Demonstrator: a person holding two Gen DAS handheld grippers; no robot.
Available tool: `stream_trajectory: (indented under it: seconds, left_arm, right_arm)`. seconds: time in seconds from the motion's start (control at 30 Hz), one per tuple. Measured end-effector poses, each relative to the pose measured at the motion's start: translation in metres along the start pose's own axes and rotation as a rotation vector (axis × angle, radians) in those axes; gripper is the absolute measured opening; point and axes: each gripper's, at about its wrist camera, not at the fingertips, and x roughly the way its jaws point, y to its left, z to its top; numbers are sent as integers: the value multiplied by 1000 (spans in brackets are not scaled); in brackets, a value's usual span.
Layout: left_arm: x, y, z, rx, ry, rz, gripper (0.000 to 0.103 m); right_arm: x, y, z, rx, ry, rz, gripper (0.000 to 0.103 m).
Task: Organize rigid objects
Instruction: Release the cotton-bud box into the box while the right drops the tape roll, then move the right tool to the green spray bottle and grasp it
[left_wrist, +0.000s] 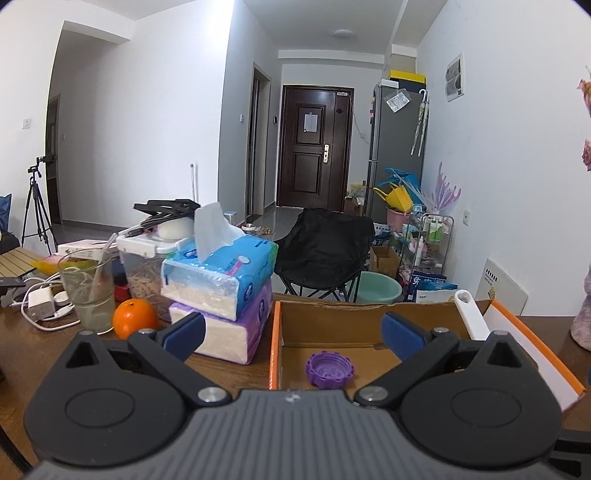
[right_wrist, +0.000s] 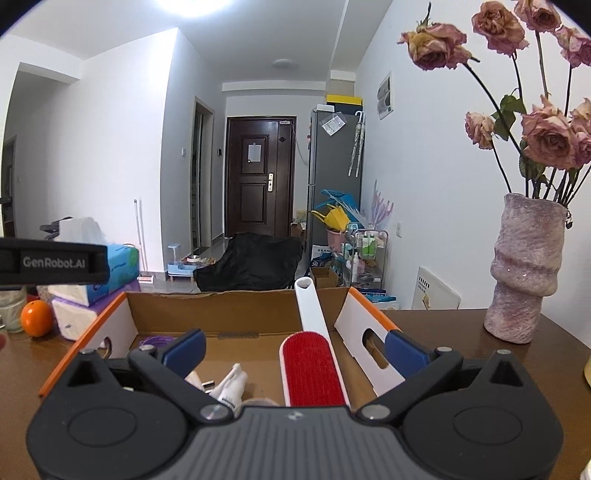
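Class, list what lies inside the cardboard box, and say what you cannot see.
Inside the cardboard box: a purple cap, a red lint brush and a white tube. The near corners are hidden behind both hand-held grippers.

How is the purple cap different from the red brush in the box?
The purple cap is small and round; the red brush is long and oval with a white handle. The purple cap lies flat on the box floor, open side up; the red brush leans, its handle poking above the back wall. Both sit inside the box, and neither is held.
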Motion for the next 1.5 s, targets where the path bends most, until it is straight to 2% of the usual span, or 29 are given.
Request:
stream_trajectory:
  seconds: [0.53,0.8,1.0,1.13,1.33,1.5]
  left_arm:
    - [-74,17,-24,-22,20,19,103]
    - [-99,7,-46,-12,45,13,103]
    - [-115,-3,-66,-11,64,8,103]
    - [-122,-10,-80,-14,85,-1,103]
    - [-126,-23,-95,8,118,-8,103]
    - [-123,-35,-105,24,144,-17,103]
  right_arm:
    - [-79,-23,-15,-60,-8,27,103]
    - [-111,-47,-30,-85,-14,0,103]
    - [-130,-70,-47,-90,17,11,103]
    - [-136,-84,-62,-114,51,-4,103]
    - [-126,-105,-74,-109,119,28,103]
    - [-102,-112,-85,-119,199,43,95]
